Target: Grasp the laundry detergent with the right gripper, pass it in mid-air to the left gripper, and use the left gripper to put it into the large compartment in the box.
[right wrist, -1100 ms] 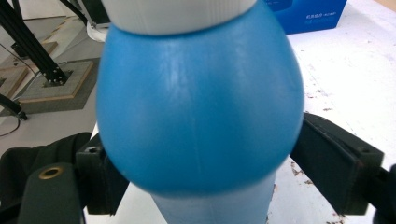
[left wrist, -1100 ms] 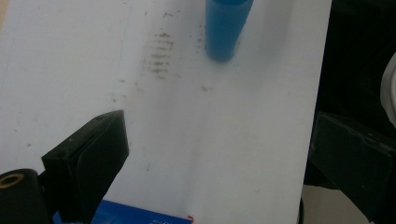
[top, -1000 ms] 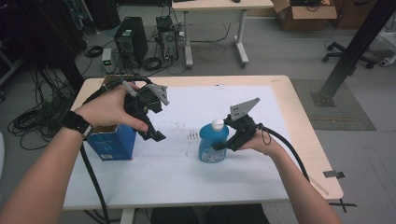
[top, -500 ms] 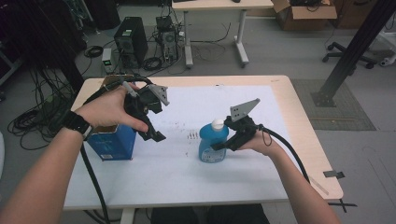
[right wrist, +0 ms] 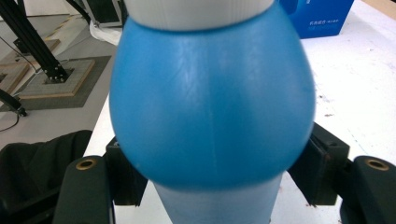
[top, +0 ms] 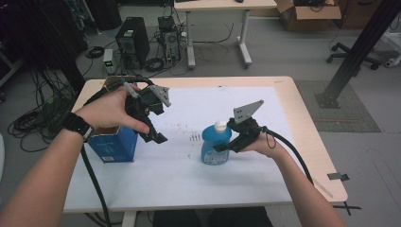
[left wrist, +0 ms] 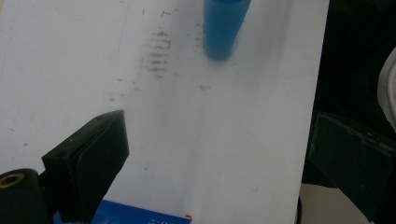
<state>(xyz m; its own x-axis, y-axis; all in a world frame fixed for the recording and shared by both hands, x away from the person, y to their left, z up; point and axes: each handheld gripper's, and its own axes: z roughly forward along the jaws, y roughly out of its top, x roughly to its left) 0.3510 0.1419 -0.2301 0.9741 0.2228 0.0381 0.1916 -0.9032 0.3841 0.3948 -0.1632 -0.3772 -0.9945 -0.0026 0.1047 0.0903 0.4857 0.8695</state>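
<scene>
A blue bottle (top: 216,146) with a white cap stands upright on the white table (top: 189,184). My right gripper (top: 226,144) comes at it from the right. Its jaws have just been closing, and the pads (right wrist: 317,161) now press both sides of the bottle's belly (right wrist: 210,107). My left gripper (top: 153,125) hovers open above the table, left of the bottle, with nothing between its jaws (left wrist: 215,154). In the left gripper view the bottle (left wrist: 224,28) stands farther off. Below the left hand a blue carton (top: 113,144) stands open.
The carton (right wrist: 322,18) is at the table's left side, near the front edge. Faint dark smudges (top: 195,137) mark the sheet between the grippers. Behind the table lie a computer tower (top: 132,42), cables, another desk and a black post (top: 354,52).
The right gripper's jaws have narrowed onto the blue bottle. Neither hand has moved, and the bottle stays in place.
</scene>
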